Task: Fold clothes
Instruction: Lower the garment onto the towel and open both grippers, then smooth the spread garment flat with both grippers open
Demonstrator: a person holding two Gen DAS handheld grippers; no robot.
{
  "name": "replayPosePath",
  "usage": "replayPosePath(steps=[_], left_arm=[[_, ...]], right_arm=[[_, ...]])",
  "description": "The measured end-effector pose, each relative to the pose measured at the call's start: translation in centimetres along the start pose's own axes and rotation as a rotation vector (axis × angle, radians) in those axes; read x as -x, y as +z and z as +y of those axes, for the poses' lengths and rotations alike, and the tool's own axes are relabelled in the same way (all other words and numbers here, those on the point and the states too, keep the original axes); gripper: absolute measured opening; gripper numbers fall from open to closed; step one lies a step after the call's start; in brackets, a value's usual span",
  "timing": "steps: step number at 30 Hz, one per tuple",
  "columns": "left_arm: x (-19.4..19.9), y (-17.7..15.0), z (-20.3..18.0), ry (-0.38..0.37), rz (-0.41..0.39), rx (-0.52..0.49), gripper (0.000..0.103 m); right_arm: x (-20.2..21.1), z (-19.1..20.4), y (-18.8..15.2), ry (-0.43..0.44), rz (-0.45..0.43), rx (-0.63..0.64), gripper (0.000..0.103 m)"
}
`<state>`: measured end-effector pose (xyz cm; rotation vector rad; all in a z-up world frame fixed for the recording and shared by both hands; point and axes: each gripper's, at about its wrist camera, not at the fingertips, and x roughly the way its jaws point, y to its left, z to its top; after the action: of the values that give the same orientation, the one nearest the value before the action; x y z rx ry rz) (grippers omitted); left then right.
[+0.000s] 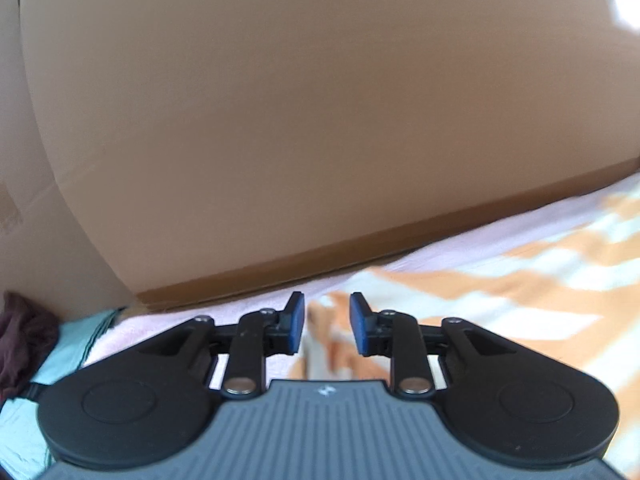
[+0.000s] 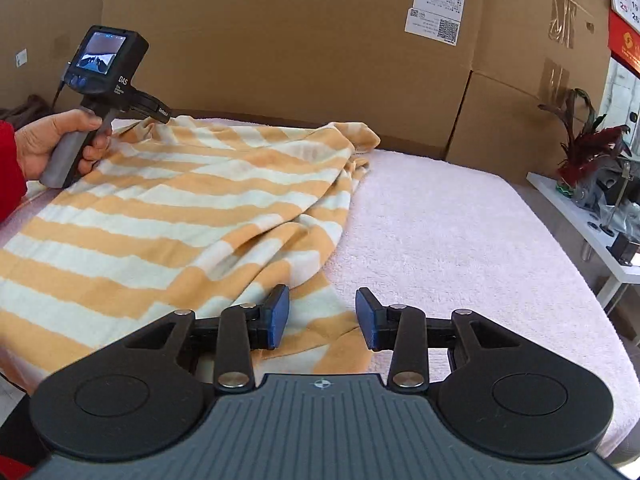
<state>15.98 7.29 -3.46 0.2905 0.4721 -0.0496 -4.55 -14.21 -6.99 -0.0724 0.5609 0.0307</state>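
Note:
An orange-and-white striped garment (image 2: 168,216) lies spread and partly folded over on a pink towelled surface (image 2: 460,232). My right gripper (image 2: 322,316) is open just above the garment's near right edge, with striped cloth showing below the gap and no pad pressing on it. A hand in a red sleeve (image 2: 44,148) holds my left gripper (image 2: 164,114) at the garment's far left corner. In the left wrist view my left gripper (image 1: 326,328) is open, and blurred striped cloth (image 1: 500,292) shows behind the gap between its blue pads (image 1: 295,322).
Large cardboard boxes (image 2: 304,48) wall the far side of the surface. A white shelf (image 2: 580,220) with a red-leaved plant (image 2: 588,148) stands at the right. A dark maroon cloth (image 1: 24,336) on pale teal fabric (image 1: 60,352) lies at the left.

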Motion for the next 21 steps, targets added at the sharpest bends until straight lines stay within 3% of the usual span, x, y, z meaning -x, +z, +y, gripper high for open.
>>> replayPosePath(steps=[2, 3, 4, 6, 8, 10, 13, 15, 17, 21], left_arm=[[3.9, 0.4, -0.5, -0.065, -0.029, -0.001, 0.051], [5.4, 0.1, -0.6, -0.098, -0.046, -0.003, 0.068], [6.9, -0.2, -0.7, -0.131, -0.062, -0.004, 0.073], [9.1, -1.3, -1.5, -0.188, -0.071, 0.0, 0.072], [10.6, -2.5, -2.4, -0.226, -0.065, 0.013, 0.065], [10.5, -3.9, -3.0, -0.23, -0.032, 0.039, 0.054], [9.3, -5.8, -3.4, -0.233, 0.037, 0.091, 0.052], [9.0, -5.9, -2.9, -0.235, 0.063, 0.13, 0.049], [8.6, -6.2, -2.2, -0.219, 0.082, 0.173, 0.057], [8.3, -6.6, -1.3, -0.242, 0.111, 0.212, 0.059]], right_arm=[[-0.6, -0.9, 0.2, 0.04, -0.001, -0.06, 0.041], [-0.4, -1.1, -0.1, 0.056, -0.005, -0.086, 0.041], [-0.4, -1.3, -0.2, 0.065, -0.01, -0.117, 0.041], [-0.9, -2.2, 0.0, 0.108, -0.015, -0.208, 0.041], [-1.9, -2.9, 0.2, 0.154, -0.008, -0.276, 0.041], [-2.3, -2.4, 0.3, 0.132, -0.025, -0.253, 0.04], [-2.3, -0.4, 0.1, 0.081, -0.042, -0.133, 0.039], [-2.0, 0.6, -0.2, 0.071, -0.053, -0.061, 0.02], [-1.8, 0.5, -0.1, 0.083, -0.048, -0.055, 0.006], [-1.8, -1.6, 0.2, 0.003, -0.048, -0.061, 0.003]])
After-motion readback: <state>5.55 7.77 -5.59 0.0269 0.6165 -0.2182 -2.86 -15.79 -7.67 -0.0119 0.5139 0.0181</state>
